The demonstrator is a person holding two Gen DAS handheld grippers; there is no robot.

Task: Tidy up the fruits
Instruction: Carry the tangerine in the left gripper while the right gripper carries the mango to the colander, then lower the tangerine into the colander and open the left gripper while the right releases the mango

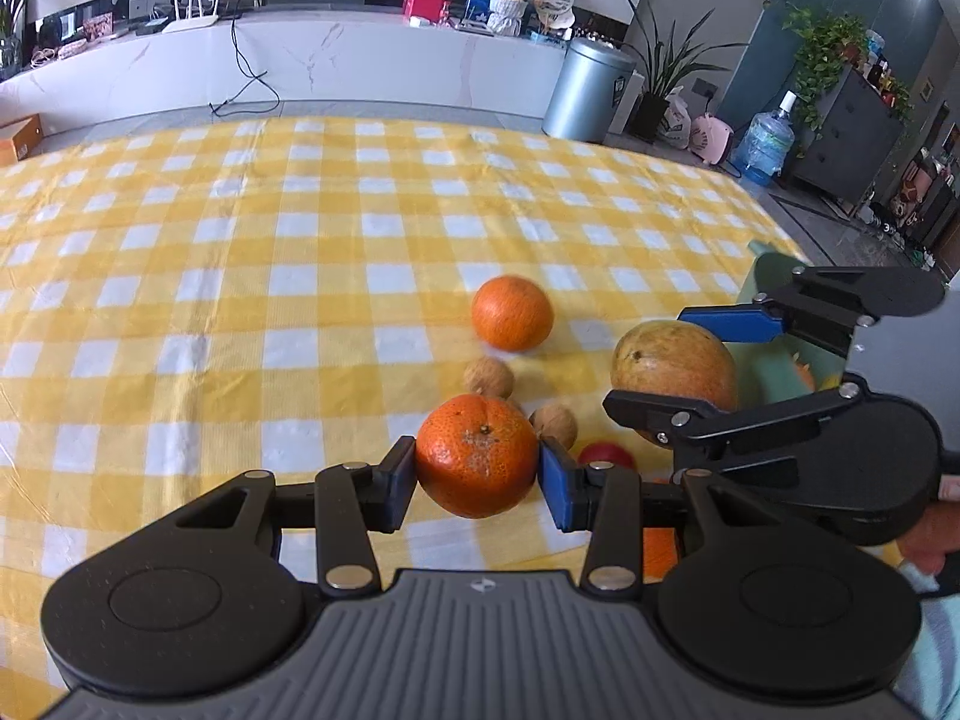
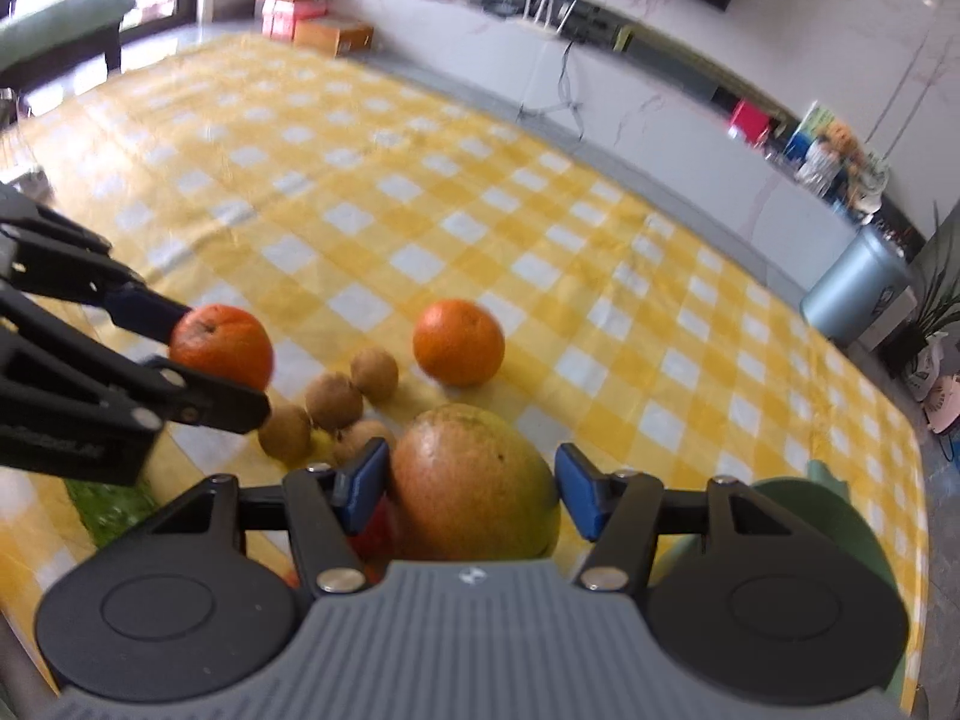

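Left gripper (image 1: 477, 471) pinching round dimpled orange mandarin (image 1: 477, 456) at widest girth, lifted clear of yellow-white checked tablecloth (image 1: 240, 276). Just right of mandarin: right gripper (image 2: 474, 489) straddling large oval green-red mango (image 2: 474, 480); left pad touching, gap at right pad, so not clamped. Mango likely heavy, smooth-skinned, prone to slip; grip across its middle. Mandarin light, soft peel; gentle squeeze enough. Just beyond mandarin: small brown round longans (image 2: 333, 399). Farther: second smooth orange (image 1: 512, 312). Right of mango: green plastic basket (image 2: 840, 534), partly hidden.
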